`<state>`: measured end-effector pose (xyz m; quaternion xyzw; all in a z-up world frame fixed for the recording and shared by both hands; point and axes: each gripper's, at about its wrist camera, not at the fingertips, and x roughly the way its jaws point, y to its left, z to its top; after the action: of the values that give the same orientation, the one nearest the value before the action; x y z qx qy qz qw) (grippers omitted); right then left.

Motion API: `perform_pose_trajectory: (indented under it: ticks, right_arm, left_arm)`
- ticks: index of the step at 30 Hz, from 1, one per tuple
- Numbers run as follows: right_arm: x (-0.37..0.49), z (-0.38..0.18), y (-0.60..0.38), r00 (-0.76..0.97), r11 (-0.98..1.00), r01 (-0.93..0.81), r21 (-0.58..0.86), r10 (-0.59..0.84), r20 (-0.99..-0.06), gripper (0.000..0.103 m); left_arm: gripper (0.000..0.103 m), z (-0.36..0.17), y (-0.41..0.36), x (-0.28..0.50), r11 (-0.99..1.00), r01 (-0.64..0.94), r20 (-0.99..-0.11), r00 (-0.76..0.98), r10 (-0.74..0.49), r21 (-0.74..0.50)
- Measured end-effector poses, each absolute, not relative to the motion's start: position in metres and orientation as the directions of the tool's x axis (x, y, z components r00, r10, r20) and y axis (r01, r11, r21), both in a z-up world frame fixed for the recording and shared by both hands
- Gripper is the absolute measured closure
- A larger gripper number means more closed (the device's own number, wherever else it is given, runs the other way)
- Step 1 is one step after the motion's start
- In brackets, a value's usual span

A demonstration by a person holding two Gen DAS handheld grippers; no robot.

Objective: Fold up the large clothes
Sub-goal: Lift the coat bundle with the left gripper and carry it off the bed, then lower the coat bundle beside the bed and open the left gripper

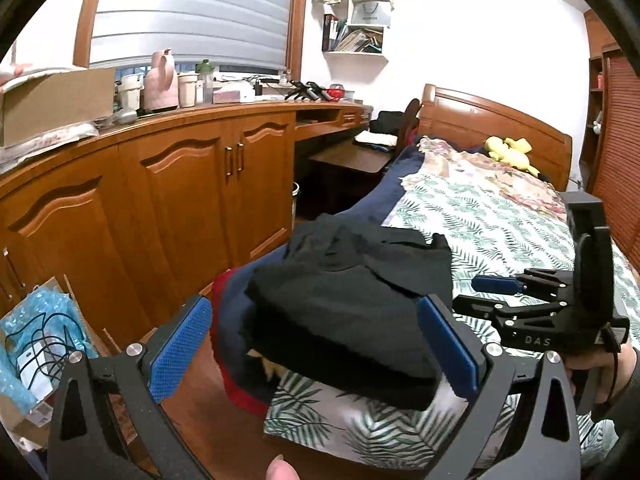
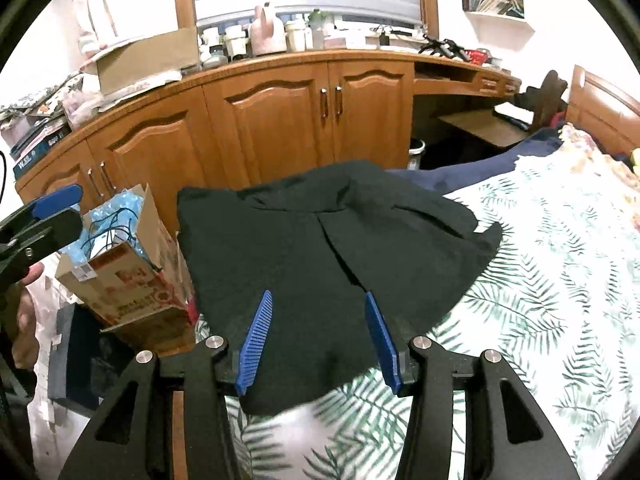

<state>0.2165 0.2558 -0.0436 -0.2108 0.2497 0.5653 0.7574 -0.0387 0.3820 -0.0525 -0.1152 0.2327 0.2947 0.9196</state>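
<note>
- Black garment (image 2: pixel 336 256), folded into a rough bundle, lies at the corner of the bed (image 2: pixel 552 280), on the white cover with the green leaf print.
- Left tongs (image 1: pixel 316 344) are spread wide, blue pads on either side of the bundle's near edge; neither pad presses the cloth.
- Right tongs (image 2: pixel 324 344) are likewise released, pads parted over the garment's near hem, nothing caught between them.
- From the left wrist view the right tongs (image 1: pixel 480 296) sit just right of the garment above the bed cover.
- Wooden cabinets (image 1: pixel 192 184) line the wall beyond, a worktop (image 1: pixel 224 110) above them.
- Cardboard box (image 2: pixel 128 276) stands on the floor beside the bed.
</note>
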Motion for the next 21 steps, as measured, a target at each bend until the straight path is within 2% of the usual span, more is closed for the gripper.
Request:
perform_pose_trajectory:
  ticks: [6, 12, 21]
  right_arm:
    - [0.211, -0.034, 0.213, 0.251, 0.291, -0.956, -0.028, 0.769, -0.588, 0.036]
    - [0.202, -0.029, 0.176, 0.253, 0.304, -0.953, -0.009, 0.778, -0.575, 0.028]
    - [0.192, -0.025, 0.105, 0.33, 0.391, -0.92, -0.01, 0.763, -0.556, 0.021]
  left_arm:
    - [0.001, -0.045, 0.357, -0.028, 0.799, -0.599, -0.498, 0.705, 0.504, -0.039]
    - [0.001, -0.043, 0.33, -0.016, 0.823, -0.566, -0.51, 0.721, 0.469, -0.043]
    - [0.001, -0.045, 0.279, 0.006, 0.867, -0.495, -0.533, 0.748, 0.395, -0.052]
